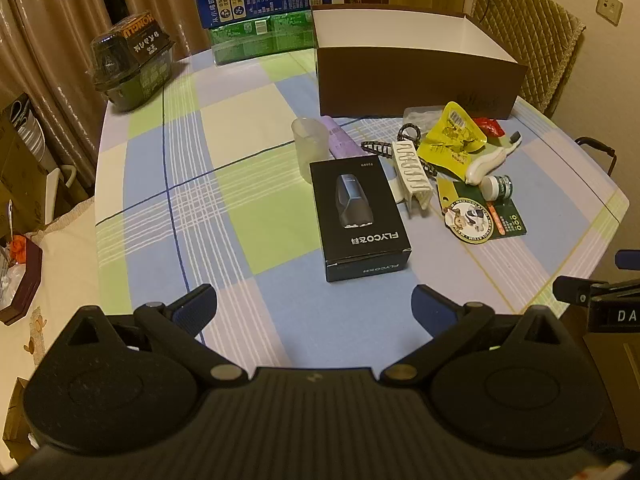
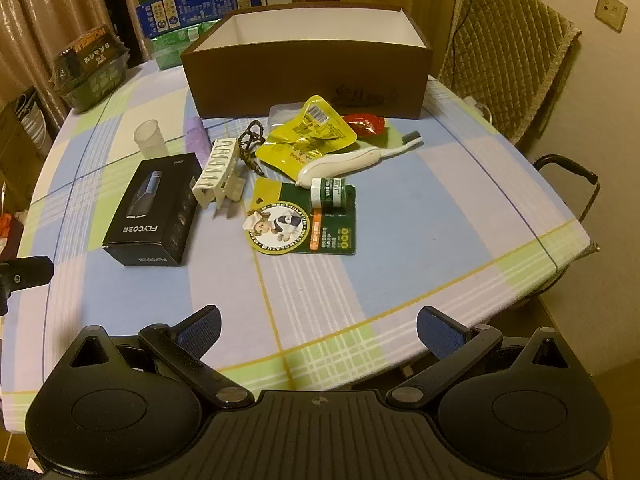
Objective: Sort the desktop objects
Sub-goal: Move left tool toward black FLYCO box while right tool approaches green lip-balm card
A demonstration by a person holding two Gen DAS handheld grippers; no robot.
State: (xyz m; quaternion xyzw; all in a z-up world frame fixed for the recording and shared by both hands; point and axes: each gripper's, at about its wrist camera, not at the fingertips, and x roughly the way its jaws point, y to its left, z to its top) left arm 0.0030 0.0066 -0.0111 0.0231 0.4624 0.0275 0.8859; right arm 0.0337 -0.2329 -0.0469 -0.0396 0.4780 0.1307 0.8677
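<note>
A black FLYCO box (image 1: 360,216) (image 2: 154,210) lies on the checked tablecloth. To its right lie a white hair clip (image 1: 412,174) (image 2: 218,168), a yellow snack bag (image 1: 454,138) (image 2: 308,138), a white toothbrush-like tool (image 1: 490,160) (image 2: 352,158), a small green jar (image 1: 496,186) (image 2: 328,192) on a green card (image 2: 316,224), a red packet (image 2: 364,124), a clear cup (image 1: 308,140) (image 2: 148,136) and a purple tube (image 2: 197,136). An open brown box (image 1: 416,76) (image 2: 308,76) stands behind them. My left gripper (image 1: 316,306) and right gripper (image 2: 318,330) are open and empty at the table's near edge.
Stacked blue and green cartons (image 1: 260,12) and a black wrapped container (image 1: 132,60) stand at the table's far side. A quilted chair (image 2: 508,52) stands at the right. The other gripper's body shows at the right edge of the left wrist view (image 1: 600,296).
</note>
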